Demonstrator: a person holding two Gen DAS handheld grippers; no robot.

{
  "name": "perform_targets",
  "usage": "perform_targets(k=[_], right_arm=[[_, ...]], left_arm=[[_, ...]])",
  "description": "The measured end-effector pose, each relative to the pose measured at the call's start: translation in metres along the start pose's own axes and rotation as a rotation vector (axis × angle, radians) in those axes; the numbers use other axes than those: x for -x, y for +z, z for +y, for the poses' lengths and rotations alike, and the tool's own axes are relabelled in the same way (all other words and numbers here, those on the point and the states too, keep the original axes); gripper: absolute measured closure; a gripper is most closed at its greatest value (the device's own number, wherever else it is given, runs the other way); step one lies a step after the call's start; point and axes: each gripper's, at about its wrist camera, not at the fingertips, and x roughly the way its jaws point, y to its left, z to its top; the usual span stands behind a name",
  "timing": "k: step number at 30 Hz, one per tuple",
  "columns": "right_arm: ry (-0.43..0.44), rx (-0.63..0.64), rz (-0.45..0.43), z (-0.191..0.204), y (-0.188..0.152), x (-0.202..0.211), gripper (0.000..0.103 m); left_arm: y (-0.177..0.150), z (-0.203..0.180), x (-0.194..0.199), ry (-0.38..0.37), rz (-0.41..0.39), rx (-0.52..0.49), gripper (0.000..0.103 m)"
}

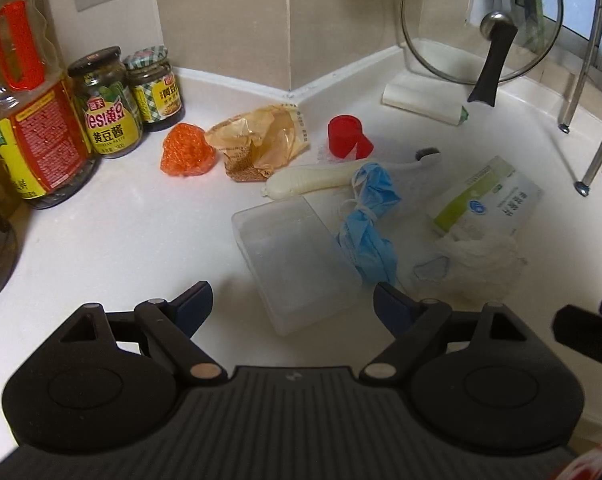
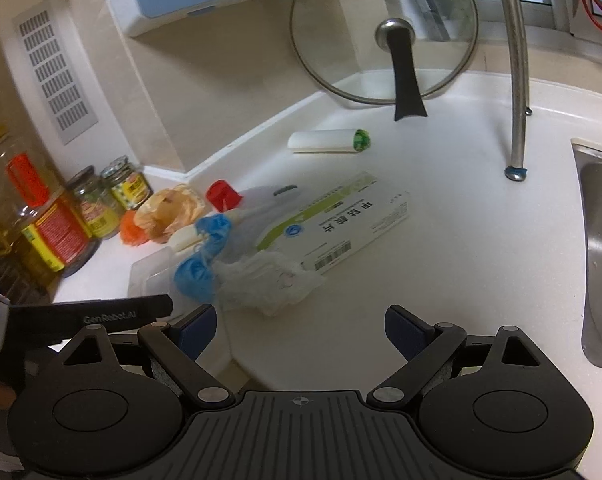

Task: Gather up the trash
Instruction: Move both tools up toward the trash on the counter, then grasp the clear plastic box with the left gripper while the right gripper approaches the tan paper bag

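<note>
I have both tools tipped down over the white desk (image 1: 101, 240). My left hand-held gripper (image 1: 293, 304) has its jaws spread wide with nothing pinched; the clear tray (image 1: 297, 264) lies just beyond its tips, at 12 o'clock. My right hand-held gripper (image 2: 301, 328) is spread the same way, empty, over bare desk, with the crumpled tissue (image 2: 261, 284) just past its left finger at 11 o'clock. The trash sits in a loose heap in the corner: in the left view, an orange wad (image 1: 187, 150) at 11 o'clock, touching a brown wrapper (image 1: 261, 140), then a red cap (image 1: 347, 136) at 12, a white brush (image 1: 341, 176) below it, and a blue mask (image 1: 369, 220) beside the tray at 1 o'clock. The medicine box (image 2: 341, 224) lies flat at 12 o'clock in the right view, its near end touching the tissue. A white roll (image 2: 327, 142) lies further back, apart from the heap, near the glass lid (image 2: 385, 32) leaning on the wall. Jars (image 1: 105, 104) and an oil bottle (image 1: 29, 112) stand at 10 o'clock. The sink (image 2: 601, 240) is at 3 o'clock in the right view.
</note>
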Motion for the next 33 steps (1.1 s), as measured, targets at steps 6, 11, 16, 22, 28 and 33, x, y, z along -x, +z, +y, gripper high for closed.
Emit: perform_targets(k=[6,11,16,22,28,33], right_arm=[[-0.009,-0.016,0.010,-0.003,0.003,-0.008,0.011],[-0.003,-0.016,0.016,-0.002,0.005,-0.013,0.011],[0.004,-0.016,0.020,-0.001,0.007,-0.017,0.011],[0.014,0.001,0.012,0.003,0.013,-0.021,0.011],[0.015,0.014,0.002,0.005,0.017,-0.022,0.011],[0.017,0.019,-0.004,0.004,0.019,-0.023,0.011]], left_arm=[[0.004,0.000,-0.015,0.002,0.008,-0.006,0.016],[0.004,0.012,-0.014,-0.010,0.006,0.001,0.031],[0.005,0.023,-0.012,-0.005,0.002,-0.009,0.037],[0.015,0.021,-0.020,-0.001,-0.004,-0.030,0.028],[0.018,0.017,-0.032,-0.008,0.004,-0.082,0.030],[0.018,0.014,-0.033,-0.023,-0.009,-0.131,0.038]])
